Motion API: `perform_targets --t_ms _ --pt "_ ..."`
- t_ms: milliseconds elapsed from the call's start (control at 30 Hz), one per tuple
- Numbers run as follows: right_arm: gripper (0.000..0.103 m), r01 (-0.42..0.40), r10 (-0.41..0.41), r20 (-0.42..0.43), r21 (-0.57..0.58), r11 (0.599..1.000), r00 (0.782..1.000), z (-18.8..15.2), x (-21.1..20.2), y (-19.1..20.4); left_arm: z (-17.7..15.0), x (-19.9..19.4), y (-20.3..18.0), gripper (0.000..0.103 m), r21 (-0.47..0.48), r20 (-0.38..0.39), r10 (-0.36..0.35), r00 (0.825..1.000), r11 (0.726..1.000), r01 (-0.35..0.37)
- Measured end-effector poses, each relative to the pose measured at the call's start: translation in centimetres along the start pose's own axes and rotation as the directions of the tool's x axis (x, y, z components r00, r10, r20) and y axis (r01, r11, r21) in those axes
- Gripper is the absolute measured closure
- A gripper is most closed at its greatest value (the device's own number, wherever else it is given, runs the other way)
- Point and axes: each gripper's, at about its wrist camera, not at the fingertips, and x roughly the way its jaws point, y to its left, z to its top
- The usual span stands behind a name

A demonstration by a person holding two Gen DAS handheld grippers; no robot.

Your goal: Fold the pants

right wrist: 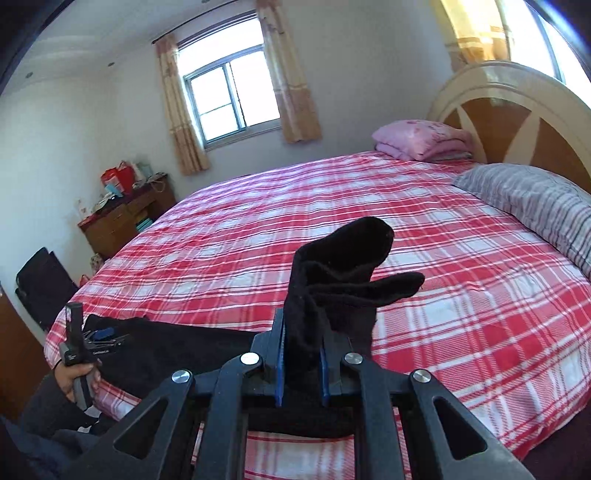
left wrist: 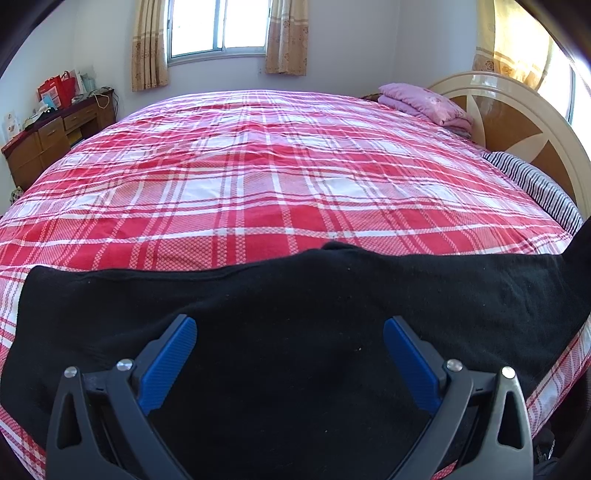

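Note:
Black pants (left wrist: 303, 295) lie across the near edge of a bed covered in a red and white plaid sheet (left wrist: 258, 166). My left gripper (left wrist: 290, 328) hovers just over them, blue pads wide apart and open, nothing between them. In the right wrist view my right gripper (right wrist: 302, 343) is shut on a bunched end of the pants (right wrist: 343, 273), lifted above the bed so the cloth sticks up past the fingers. The rest of the pants (right wrist: 177, 339) trails left along the bed edge. A hand holds the left gripper (right wrist: 79, 343) at the far left.
A striped pillow (right wrist: 535, 199) and a folded pink blanket (right wrist: 421, 140) lie by the rounded headboard (right wrist: 517, 110) on the right. A wooden desk (left wrist: 55, 136) with bags stands against the left wall under a curtained window (left wrist: 218, 26). A dark chair (right wrist: 40, 284) stands left of the bed.

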Motion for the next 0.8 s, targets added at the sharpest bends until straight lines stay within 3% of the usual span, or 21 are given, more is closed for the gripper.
perform_targets --t_ms 800 --pt "0.089 -0.193 0.168 -0.149 -0.173 0.966 0.974 -1.7 7.6 11.8 0.0 -0.1 -0.1 0.000 -0.015 0.005 -0.008 1.000 1.000 0.008"
